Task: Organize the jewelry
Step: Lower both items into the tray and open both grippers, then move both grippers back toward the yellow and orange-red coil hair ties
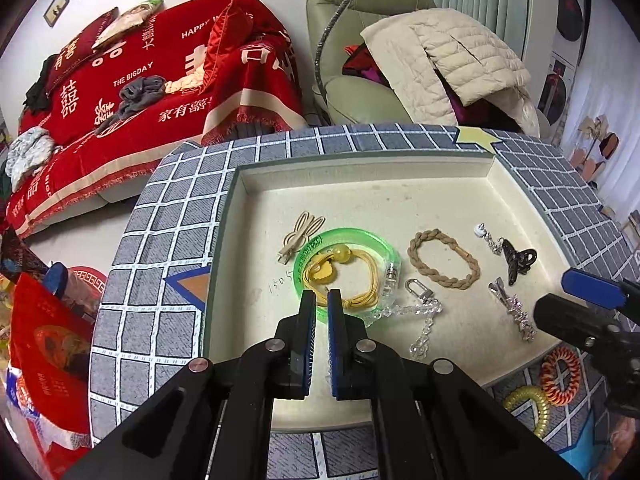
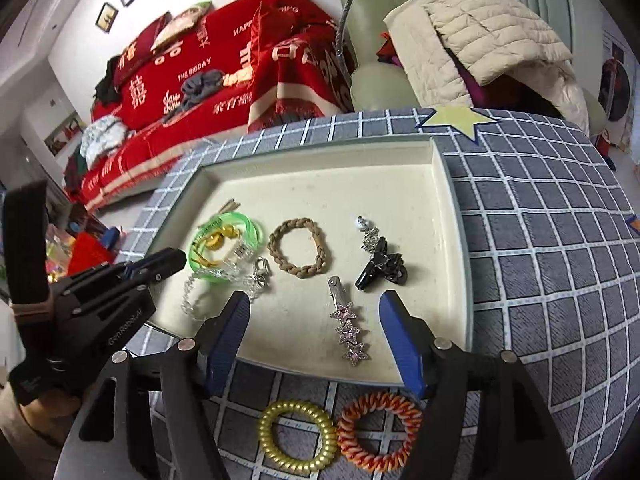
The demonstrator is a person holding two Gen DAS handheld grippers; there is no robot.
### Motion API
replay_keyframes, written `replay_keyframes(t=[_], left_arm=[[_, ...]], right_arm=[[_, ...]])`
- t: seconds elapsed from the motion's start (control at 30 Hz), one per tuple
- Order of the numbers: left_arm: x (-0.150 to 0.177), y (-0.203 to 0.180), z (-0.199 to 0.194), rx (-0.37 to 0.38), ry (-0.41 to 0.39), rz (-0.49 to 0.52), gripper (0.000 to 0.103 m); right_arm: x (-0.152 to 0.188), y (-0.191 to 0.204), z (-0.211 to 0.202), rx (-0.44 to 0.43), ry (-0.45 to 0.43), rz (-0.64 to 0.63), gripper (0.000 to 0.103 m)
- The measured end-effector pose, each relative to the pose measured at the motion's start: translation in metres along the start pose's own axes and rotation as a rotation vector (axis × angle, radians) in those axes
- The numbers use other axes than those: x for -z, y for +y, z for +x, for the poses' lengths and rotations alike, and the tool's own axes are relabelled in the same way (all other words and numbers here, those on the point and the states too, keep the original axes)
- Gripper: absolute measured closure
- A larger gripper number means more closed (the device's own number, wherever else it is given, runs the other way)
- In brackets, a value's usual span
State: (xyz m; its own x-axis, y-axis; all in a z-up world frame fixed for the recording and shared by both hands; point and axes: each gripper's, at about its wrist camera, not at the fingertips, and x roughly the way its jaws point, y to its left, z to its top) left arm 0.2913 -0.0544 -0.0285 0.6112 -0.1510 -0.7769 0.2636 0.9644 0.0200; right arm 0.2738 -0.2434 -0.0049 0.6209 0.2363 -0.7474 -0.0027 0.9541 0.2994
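A cream tray [image 1: 400, 184] [image 2: 320, 168] holds a green bangle [image 1: 384, 246] [image 2: 256, 232], a yellow cord bracelet [image 1: 360, 276], a crystal chain [image 1: 424, 320] [image 2: 192, 304], a brown braided band [image 1: 442, 258] [image 2: 298, 250], a black claw clip [image 1: 518, 260] [image 2: 380, 266], a star hair clip [image 1: 514, 308] [image 2: 348, 328] and a beige bunny clip [image 1: 300, 234]. My left gripper [image 1: 321, 300] [image 2: 160, 266] is nearly closed over the bangle's near rim, with a narrow gap and nothing held. My right gripper [image 2: 314, 320] [image 1: 576, 300] is open above the star clip. Yellow [image 2: 296, 438] and orange [image 2: 380, 430] coil ties lie outside the tray.
The tray sits on a round ottoman with a grey grid cover [image 2: 540, 240] [image 1: 168, 216]. A red-covered sofa [image 1: 140, 80] and a green armchair with a beige jacket [image 1: 440, 52] stand behind. Clutter in red and other colours lies at the left [image 1: 44, 320].
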Motion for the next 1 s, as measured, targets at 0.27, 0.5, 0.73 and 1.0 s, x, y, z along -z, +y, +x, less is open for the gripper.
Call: replay_keyframes(t=[0.27, 0.5, 0.73, 1.0], left_arm=[[-0.003, -0.001, -0.009, -0.017, -0.022, 0.006, 0.077], [-0.003, -0.002, -0.011, -0.014, -0.018, 0.003, 0.077], [-0.005, 0.001, -0.017, 0.005, -0.019, -0.021, 0.076], [0.000, 0.009, -0.023, 0.008, -0.025, -0.049, 0.076]], right_arm=[[0.004, -0.005, -0.016, -0.011, -0.019, 0.033, 0.026], [0.006, -0.010, -0.022, -0.007, -0.020, 0.043, 0.026], [0.006, -0.011, -0.027, -0.016, -0.025, 0.051, 0.026], [0.007, -0.013, -0.037, -0.048, -0.044, 0.083, 0.020]])
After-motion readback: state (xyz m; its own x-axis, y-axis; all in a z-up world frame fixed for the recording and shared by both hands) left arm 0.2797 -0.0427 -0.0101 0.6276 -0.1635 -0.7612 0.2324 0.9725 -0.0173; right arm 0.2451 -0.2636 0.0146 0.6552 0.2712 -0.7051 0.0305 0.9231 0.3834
